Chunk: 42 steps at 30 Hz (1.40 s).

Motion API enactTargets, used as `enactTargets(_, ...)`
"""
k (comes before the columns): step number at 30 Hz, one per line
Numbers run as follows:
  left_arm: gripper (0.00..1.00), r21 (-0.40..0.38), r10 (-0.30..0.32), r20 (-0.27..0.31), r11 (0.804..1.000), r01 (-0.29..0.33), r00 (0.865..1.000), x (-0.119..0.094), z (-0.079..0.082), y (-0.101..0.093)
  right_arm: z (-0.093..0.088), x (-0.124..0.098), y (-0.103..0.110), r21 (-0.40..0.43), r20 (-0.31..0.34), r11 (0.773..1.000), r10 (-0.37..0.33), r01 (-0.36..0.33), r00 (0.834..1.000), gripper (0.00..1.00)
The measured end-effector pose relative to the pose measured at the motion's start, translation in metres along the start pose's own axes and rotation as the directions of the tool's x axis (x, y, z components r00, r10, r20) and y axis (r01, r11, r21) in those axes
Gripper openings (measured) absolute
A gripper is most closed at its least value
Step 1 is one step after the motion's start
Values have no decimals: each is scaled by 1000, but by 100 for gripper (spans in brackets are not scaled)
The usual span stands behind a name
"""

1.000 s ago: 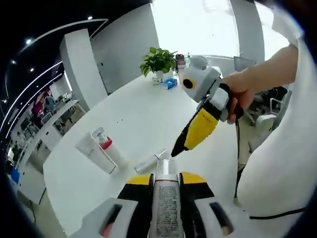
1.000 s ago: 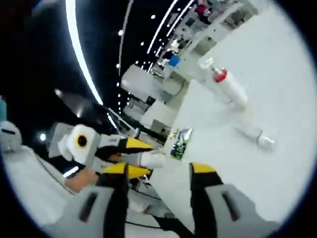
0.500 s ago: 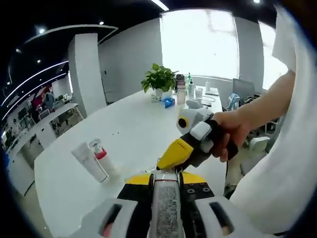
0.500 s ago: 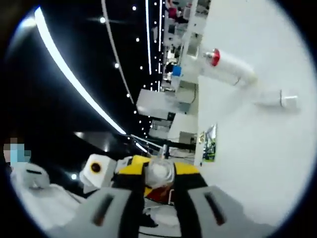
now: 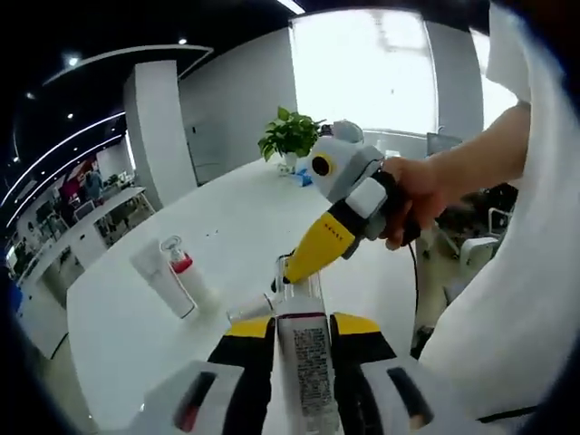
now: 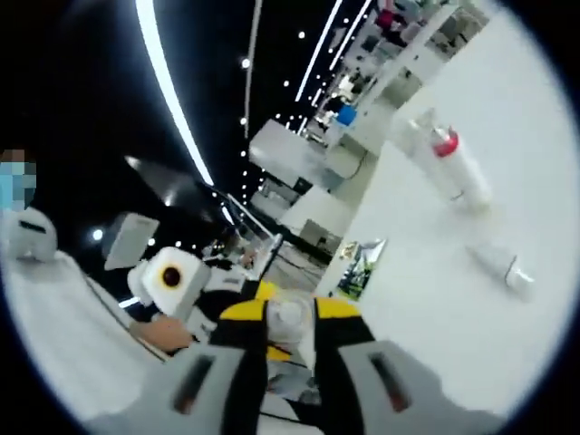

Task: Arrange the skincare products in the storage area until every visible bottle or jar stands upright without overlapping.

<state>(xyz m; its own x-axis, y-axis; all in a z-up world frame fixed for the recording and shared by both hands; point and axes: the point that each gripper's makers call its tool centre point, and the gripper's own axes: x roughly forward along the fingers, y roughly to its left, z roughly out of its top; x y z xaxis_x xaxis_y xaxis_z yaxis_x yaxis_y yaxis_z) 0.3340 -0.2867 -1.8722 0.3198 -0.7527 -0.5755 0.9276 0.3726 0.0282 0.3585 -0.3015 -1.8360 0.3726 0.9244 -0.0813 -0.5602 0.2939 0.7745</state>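
Left gripper [image 5: 302,358] pinches a tube [image 5: 304,362] above the table [image 5: 245,217]; right gripper [image 6: 290,331] clamps its cap [image 6: 288,319]. Tube seems light, squashy; grip the stiffer cap

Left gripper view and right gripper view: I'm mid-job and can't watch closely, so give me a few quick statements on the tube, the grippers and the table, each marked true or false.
1. The left gripper holds a white tube between its jaws. True.
2. The right gripper is far from the tube's top. False: its yellow tip is at the tube's cap end.
3. A bottle with a red collar stands upright on the white table. True.
4. No plant is on the table. False: a green potted plant sits at the far end.
5. The right gripper's jaws are wide open. False: in the right gripper view they are closed on a pale round cap.
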Motion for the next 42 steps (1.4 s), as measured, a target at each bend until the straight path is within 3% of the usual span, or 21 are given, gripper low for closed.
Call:
enactTargets(3, 32, -60, 9, 6, 998, -9, 1000, -4, -2, 6, 7, -3, 5, -81, -25, 997, 7, -9, 1000, 16)
enactTargets(5, 33, -108, -16, 33, 994, 20, 999, -7, -1, 4, 10, -7, 11, -215, -72, 977, -7, -8, 997, 16)
enactTargets(7, 34, -117, -31, 37, 993, 35, 999, -9, -2, 2, 10, -9, 18, -265, -90, 964, 5, -29, 996, 16)
enactTargets(8, 35, -153, -61, 59, 986, 70, 996, -10, -1, -4, 8, -10, 29, -323, -124, 944, 26, -65, 992, 16)
enactTargets(10, 36, -169, -83, 63, 981, 93, 995, -10, -2, -8, 3, -11, 32, -358, -164, 930, 20, -78, 986, 16)
enactTargets(14, 35, -151, -154, 68, 975, 163, 986, -6, -2, -27, -13, -11, 45, -502, -289, 852, -5, -147, 957, 16)
enactTargets(16, 34, -127, -176, 53, 975, 182, 983, -7, -3, -33, -16, -12, 49, -501, -303, 851, -1, -159, 953, 16)
enactTargets(17, 33, -103, -203, 52, 973, 208, 978, -10, 1, -41, -19, -12, 57, -509, -322, 841, 10, -182, 947, 16)
enactTargets(18, 32, -90, -221, 68, 970, 227, 973, -11, 5, -46, -22, -12, 66, -534, -338, 814, 40, -227, 940, 16)
enactTargets(22, 24, -119, -260, 89, 956, 270, 961, -11, 4, -60, -27, -14, 71, -561, -372, 791, 24, -246, 928, 16)
enactTargets(23, 23, -146, -251, 112, 953, 266, 961, -11, 6, -64, -29, -15, 73, -556, -380, 794, 23, -248, 925, 16)
enactTargets(26, 22, -122, -232, 117, 961, 246, 966, -14, 6, -68, -31, -18, 79, -567, -374, 784, 29, -253, 927, 16)
enactTargets(28, 21, -132, -227, 119, 961, 242, 967, -17, 5, -66, -31, -17, 78, -561, -354, 794, 26, -235, 935, 17)
enactTargets(31, 21, -112, -174, 110, 976, 186, 979, -18, 3, -56, -28, -11, 76, -546, -302, 818, 9, -181, 953, 17)
enactTargets(33, 20, -140, -138, 116, 978, 154, 984, -18, 4, -50, -20, -4, 70, -483, -240, 871, -27, -95, 970, 18)
enactTargets(35, 20, -184, -101, 133, 975, 125, 986, -19, 7, -42, -17, -2, 67, -470, -215, 881, -59, -51, 975, 20)
enactTargets(36, 20, -199, -79, 146, 974, 107, 986, -18, 10, -38, -11, 1, 65, -482, -173, 876, -92, -3, 981, 21)
enactTargets(39, 19, -248, -28, 154, 966, 67, 988, -17, 16, -27, -15, 4, 59, -473, -151, 878, -160, 71, 975, 33)
enactTargets(40, 19, -257, -16, 154, 965, 55, 988, -17, 19, -25, -16, 4, 55, -462, -143, 880, -193, 107, 971, 34)
enactTargets(42, 19, -251, 12, 141, 968, 24, 990, -14, 24, -22, -9, 3, 52, -420, -69, 889, -229, 180, 971, 30)
